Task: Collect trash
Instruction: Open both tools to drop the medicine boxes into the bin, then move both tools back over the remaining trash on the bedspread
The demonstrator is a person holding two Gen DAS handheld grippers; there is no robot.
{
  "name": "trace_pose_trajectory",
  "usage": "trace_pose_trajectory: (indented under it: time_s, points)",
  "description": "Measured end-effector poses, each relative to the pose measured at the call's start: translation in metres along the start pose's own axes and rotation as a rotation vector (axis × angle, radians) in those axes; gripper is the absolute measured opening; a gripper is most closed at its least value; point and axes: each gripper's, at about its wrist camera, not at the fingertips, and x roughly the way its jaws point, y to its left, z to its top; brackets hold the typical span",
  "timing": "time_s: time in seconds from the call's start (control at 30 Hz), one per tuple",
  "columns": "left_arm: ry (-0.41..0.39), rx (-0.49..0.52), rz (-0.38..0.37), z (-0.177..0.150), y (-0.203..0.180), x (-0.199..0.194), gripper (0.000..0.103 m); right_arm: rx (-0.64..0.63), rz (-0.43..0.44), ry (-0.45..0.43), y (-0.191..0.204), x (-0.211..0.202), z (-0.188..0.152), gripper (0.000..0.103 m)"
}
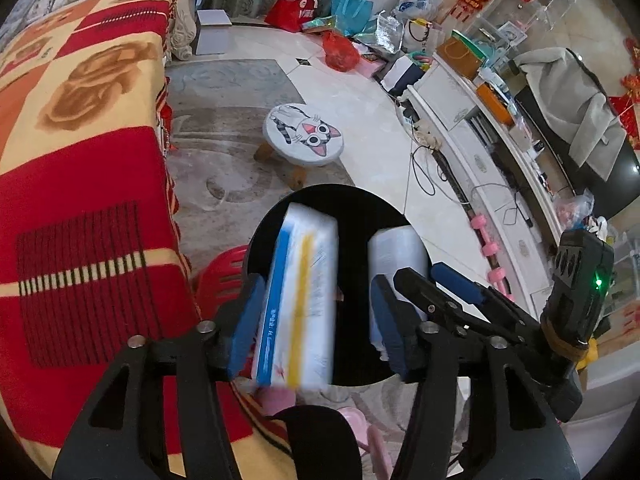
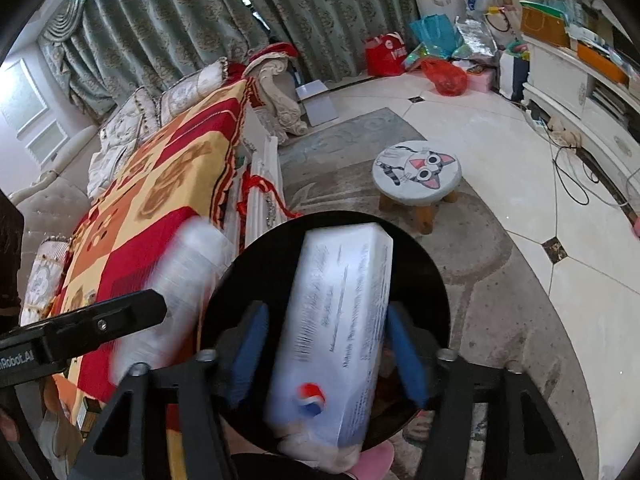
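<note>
A round black bin (image 1: pixel 352 344) stands on the floor under both grippers. In the left wrist view my left gripper (image 1: pixel 316 328) is open above it, and a white pack with blue and yellow stripes (image 1: pixel 300 300) lies between its pads, blurred. A white plastic roll (image 1: pixel 396 252) is over the bin's right side, by the right gripper's blue pads (image 1: pixel 456 280). In the right wrist view my right gripper (image 2: pixel 326 356) is open over the bin (image 2: pixel 424 280), with a blurred white printed pack (image 2: pixel 340 336) between its pads. The white roll (image 2: pixel 180 292) shows at the left.
A table with a red and yellow blanket (image 1: pixel 80 160) runs along the left. A cat-face stool (image 1: pixel 303 134) stands on the rug beyond the bin. A white TV cabinet (image 1: pixel 500 184) with cables lines the right. Bags (image 1: pixel 340 48) lie by the curtains. Pink slippers (image 1: pixel 360 432) are below.
</note>
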Motion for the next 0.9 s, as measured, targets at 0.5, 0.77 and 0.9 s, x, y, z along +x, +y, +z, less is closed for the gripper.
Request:
trace_pose_trajectory:
  time_s: [0.5, 0.77, 0.9]
  points:
    - [-0.059, 0.017, 0.088, -0.011, 0.008, -0.036, 0.056, -0.035, 0.005, 0.025, 0.022, 0.000, -0.008, 0.070]
    - [-0.084, 0.011, 0.145, -0.024, 0.023, -0.057, 0.056, -0.087, 0.012, 0.014, 0.048, -0.010, -0.012, 0.070]
    - [-0.101, 0.013, 0.173, -0.032, 0.032, -0.069, 0.056, -0.112, 0.021, 0.018, 0.064, -0.012, -0.016, 0.070]
